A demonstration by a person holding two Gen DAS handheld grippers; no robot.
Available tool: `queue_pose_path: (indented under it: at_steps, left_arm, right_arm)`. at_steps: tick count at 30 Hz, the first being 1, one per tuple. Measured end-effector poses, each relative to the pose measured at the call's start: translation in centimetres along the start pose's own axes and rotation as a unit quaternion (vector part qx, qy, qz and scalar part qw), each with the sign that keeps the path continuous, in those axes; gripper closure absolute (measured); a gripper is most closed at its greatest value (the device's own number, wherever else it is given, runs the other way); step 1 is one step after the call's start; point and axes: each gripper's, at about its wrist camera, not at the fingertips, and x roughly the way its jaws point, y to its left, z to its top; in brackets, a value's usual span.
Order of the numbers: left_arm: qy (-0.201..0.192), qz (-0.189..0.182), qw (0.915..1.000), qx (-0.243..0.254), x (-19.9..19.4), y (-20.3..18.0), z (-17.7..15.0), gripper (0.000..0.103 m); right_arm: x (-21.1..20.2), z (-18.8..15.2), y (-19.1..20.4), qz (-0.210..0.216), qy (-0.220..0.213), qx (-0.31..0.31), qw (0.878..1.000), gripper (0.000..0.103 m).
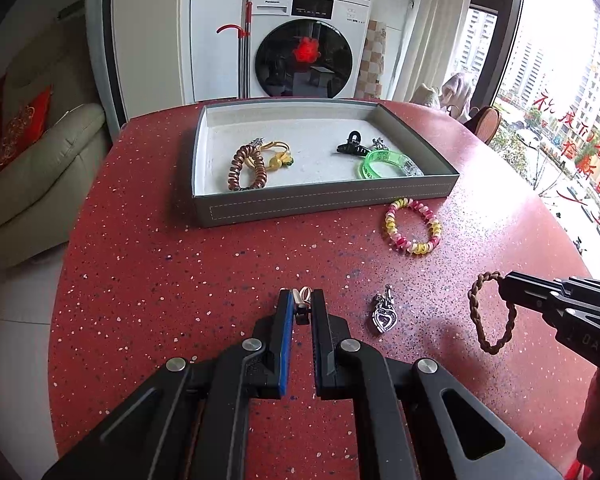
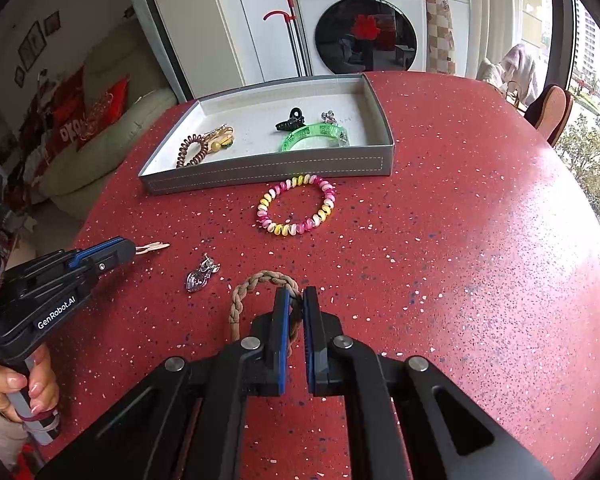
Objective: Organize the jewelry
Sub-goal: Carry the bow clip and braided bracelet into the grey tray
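A grey tray (image 1: pixel 320 199) (image 2: pixel 268 174) stands at the back of the red table. It holds a brown spiral band (image 1: pixel 247 168), a yellow hair tie (image 1: pixel 278 158), a black claw clip (image 1: pixel 352 145) and a green bangle (image 1: pixel 388 164). My left gripper (image 1: pixel 302 300) (image 2: pixel 130 249) is shut on a small beige clip (image 1: pixel 303 295) (image 2: pixel 153 247). My right gripper (image 2: pixel 296 300) (image 1: pixel 504 286) is shut on a brown braided band (image 2: pixel 260 282) (image 1: pixel 490 312). A pink-yellow spiral bracelet (image 1: pixel 412 226) (image 2: pixel 296 210) and a silver heart pendant (image 1: pixel 385 314) (image 2: pixel 201 274) lie on the table.
The red speckled table (image 1: pixel 180 272) (image 2: pixel 460 240) is round, with its edge close on the left and right. A sofa (image 1: pixel 40 168) is at the left, a washing machine (image 1: pixel 308 44) behind, and a chair (image 2: pixel 552 114) at the far right.
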Motion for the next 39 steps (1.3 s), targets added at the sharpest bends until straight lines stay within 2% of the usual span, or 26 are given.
queue_pose_path:
  at_steps: [12, 21, 28, 39]
  left_arm:
    - [-0.026, -0.007, 0.9996, -0.007, -0.9, 0.3, 2.9, 0.076]
    - [-0.059, -0.005, 0.9982, 0.002, -0.5, 0.1, 7.8, 0.076]
    - [-0.069, 0.000, 0.9975, 0.017, 1.8, -0.4, 11.6, 0.076]
    - [-0.047, 0.012, 0.9988, 0.010, 8.1, -1.0, 16.1, 0.076]
  right_arm:
    - [-0.1, 2.6, -0.1, 0.004, -0.010, -0.003, 1.000, 0.096]
    - [0.0, 7.9, -0.4, 0.001, -0.033, -0.013, 0.999, 0.096]
    - [2.0, 12.6, -1.4, 0.002, -0.036, -0.006, 0.999, 0.096]
    - [7.8, 17.8, -4.1, -0.001, -0.029, 0.039, 0.999, 0.096]
